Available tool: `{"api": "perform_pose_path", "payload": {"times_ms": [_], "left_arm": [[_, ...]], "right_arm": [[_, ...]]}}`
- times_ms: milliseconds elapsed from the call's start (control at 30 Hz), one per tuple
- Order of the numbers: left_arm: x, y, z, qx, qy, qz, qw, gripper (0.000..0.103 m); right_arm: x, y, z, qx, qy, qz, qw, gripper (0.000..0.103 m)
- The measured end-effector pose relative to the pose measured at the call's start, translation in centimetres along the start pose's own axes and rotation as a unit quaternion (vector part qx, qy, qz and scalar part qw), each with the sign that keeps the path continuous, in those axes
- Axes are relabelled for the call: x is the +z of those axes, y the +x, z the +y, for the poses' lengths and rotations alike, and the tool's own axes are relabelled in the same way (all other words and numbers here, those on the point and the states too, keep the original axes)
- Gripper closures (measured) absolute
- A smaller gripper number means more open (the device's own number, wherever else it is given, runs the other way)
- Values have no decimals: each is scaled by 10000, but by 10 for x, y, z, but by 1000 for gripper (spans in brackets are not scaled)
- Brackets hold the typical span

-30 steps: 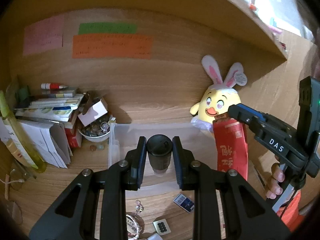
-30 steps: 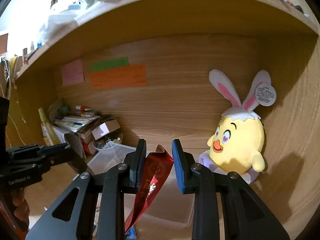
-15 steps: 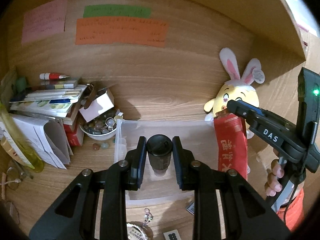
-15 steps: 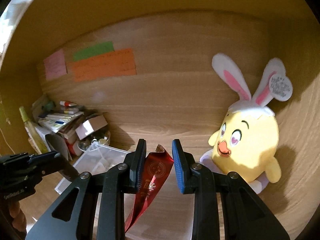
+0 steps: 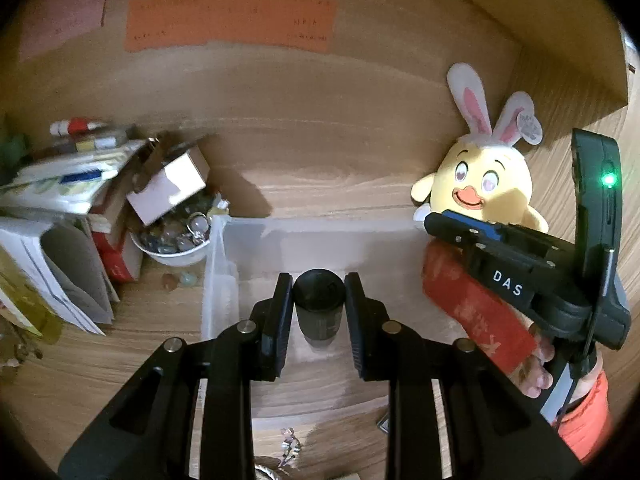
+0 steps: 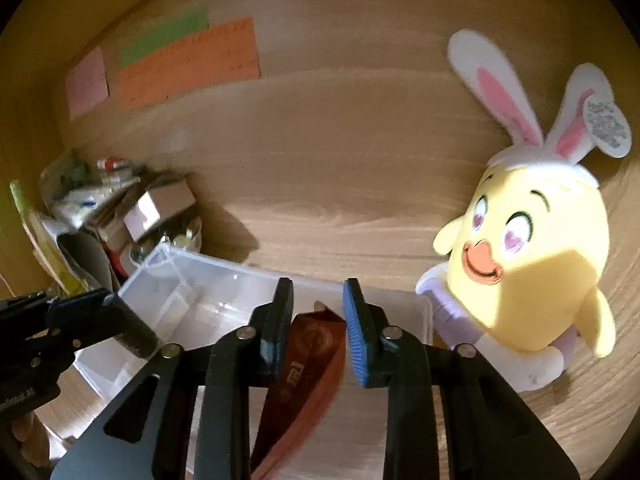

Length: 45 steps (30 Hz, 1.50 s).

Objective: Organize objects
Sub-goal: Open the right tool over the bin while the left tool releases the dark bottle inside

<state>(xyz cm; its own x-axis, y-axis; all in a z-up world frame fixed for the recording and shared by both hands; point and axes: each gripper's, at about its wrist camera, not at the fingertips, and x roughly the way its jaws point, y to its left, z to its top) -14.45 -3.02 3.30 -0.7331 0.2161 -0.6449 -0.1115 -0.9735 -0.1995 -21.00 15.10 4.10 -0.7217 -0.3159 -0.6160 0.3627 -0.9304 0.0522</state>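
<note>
A plastic bin [image 5: 224, 280] sits against the back wall [image 5: 320, 128]. Left of it a bowl [image 5: 172, 254] sits before a stack of books [image 5: 68, 184], with what may be a small box [image 5: 168, 188] on top. A plush toy [image 5: 484, 184] stands right of the bin.

Dim warm light, fisheye vignette, motion blur

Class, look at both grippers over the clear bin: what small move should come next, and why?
Probably lower the left gripper a little and release the dark cup inside the clear bin. The cup already hangs over the bin's open floor, while the right gripper holds the red packet above the bin's right side.
</note>
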Motion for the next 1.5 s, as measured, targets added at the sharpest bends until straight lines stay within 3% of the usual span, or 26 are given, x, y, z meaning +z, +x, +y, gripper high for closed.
{"api": "perform_pose_path", "payload": {"times_ms": [233, 333, 367, 933, 1000, 1500], "left_arm": [[-3, 6, 4, -90, -38, 106, 9999, 78], [-4, 5, 4, -122, -39, 142, 9998, 64], [-5, 5, 4, -120, -50, 131, 9998, 54], [-6, -38, -12, -2, 344, -401, 9986, 19], [-9, -44, -16, 28, 405, -430, 9983, 10], [-46, -79, -30, 119, 615, -356, 9974, 3]], "right_arm": [[-9, 15, 8, 71, -145, 378, 9992, 90], [-11, 16, 9, 90, -184, 449, 9988, 90], [-11, 16, 9, 88, -213, 463, 9987, 90], [-14, -41, 12, -152, -420, 62, 9990, 30], [-16, -52, 11, -166, -413, -18, 9990, 23], [-58, -98, 0, -66, -274, -8, 9996, 17]]}}
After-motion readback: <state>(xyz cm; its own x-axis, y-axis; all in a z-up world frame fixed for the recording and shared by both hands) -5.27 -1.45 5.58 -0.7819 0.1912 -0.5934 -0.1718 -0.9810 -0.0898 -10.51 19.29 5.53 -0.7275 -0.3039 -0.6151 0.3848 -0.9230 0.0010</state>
